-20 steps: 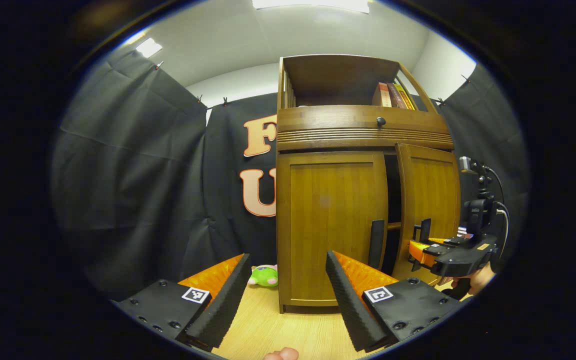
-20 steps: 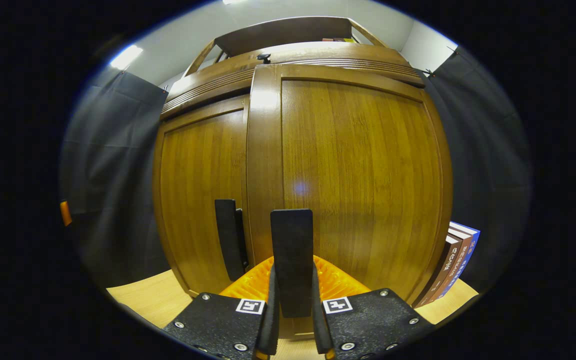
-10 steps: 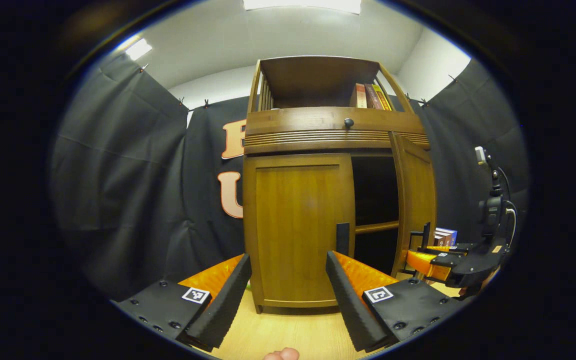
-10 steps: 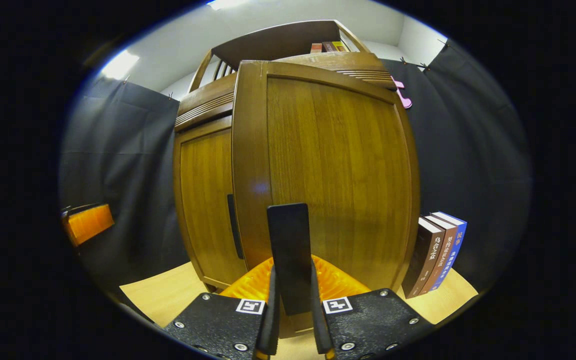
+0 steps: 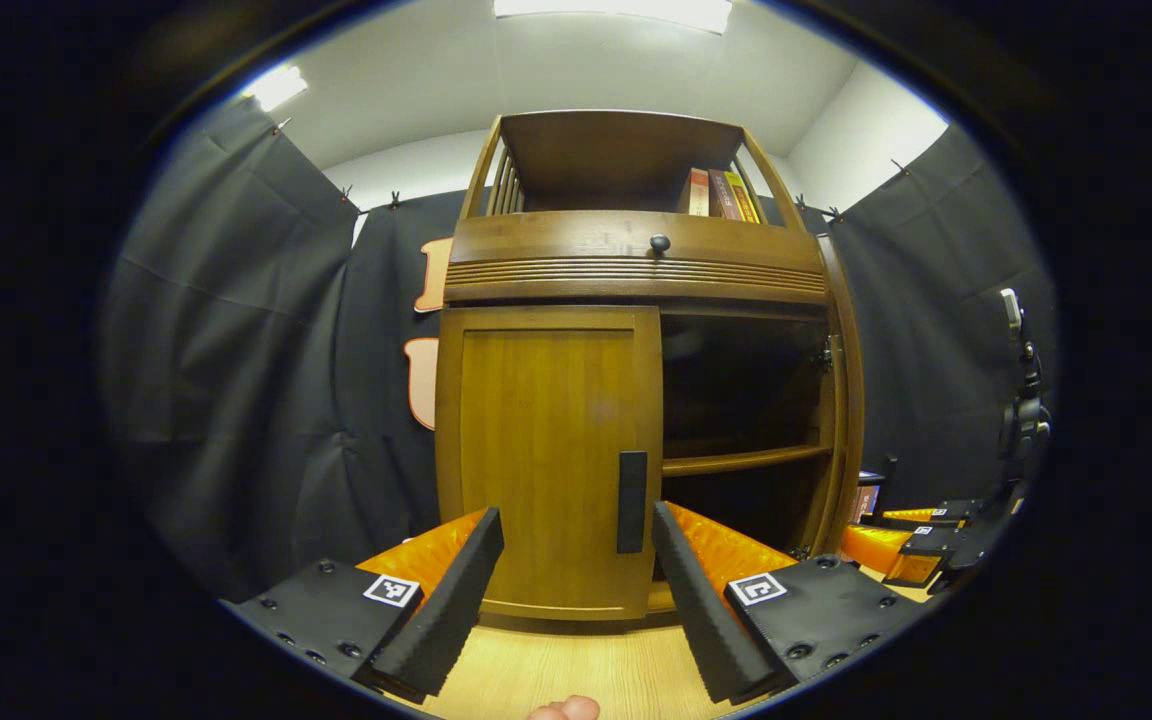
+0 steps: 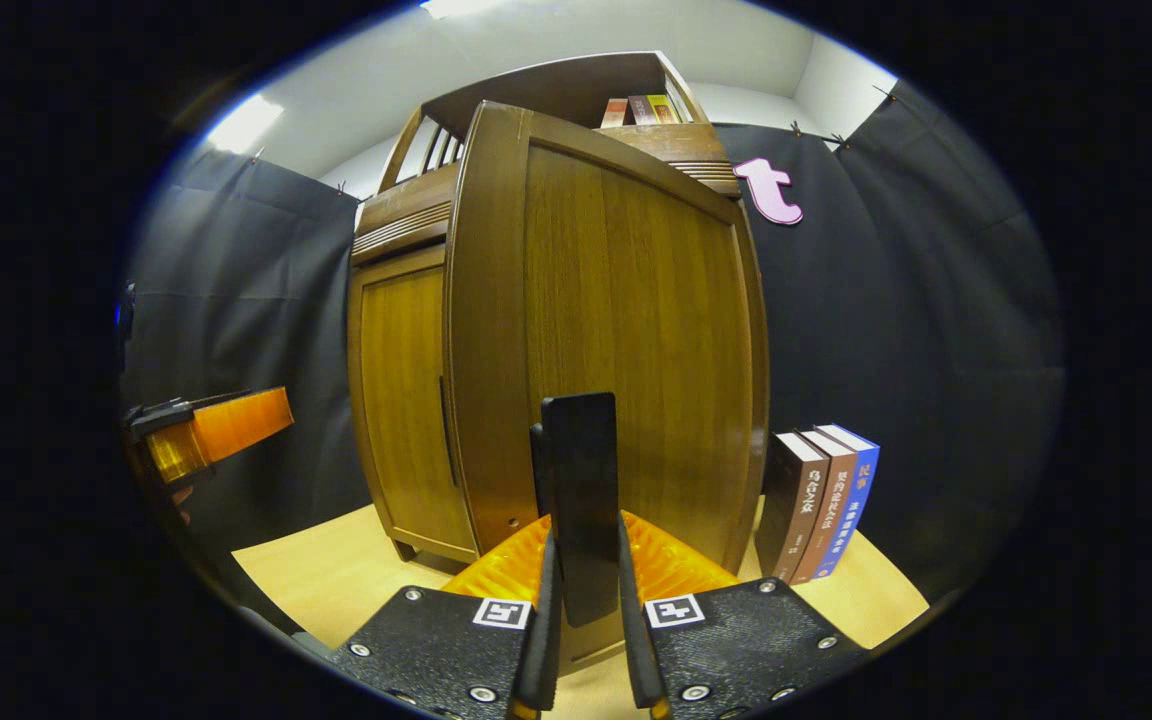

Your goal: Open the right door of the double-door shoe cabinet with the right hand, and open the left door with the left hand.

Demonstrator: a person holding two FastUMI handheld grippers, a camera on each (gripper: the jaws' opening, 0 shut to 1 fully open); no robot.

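A brown wooden shoe cabinet stands on the pale wooden table. Its left door is closed, with a dark vertical handle near its inner edge. My left gripper is open, its fingers apart just in front of that handle. The right door is swung wide open, edge-on in the left gripper view, baring a dark inside with one shelf. My right gripper is shut on the right door's dark handle; it also shows at far right in the left gripper view.
Three upright books stand on the table right of the open door. More books sit in the cabinet's top shelf, above a drawer with a small knob. Black cloth walls close in on both sides.
The right door has swung from slightly ajar to wide open, pulled by my right gripper. My left gripper view has shifted so the left door's handle now lies between its fingers.
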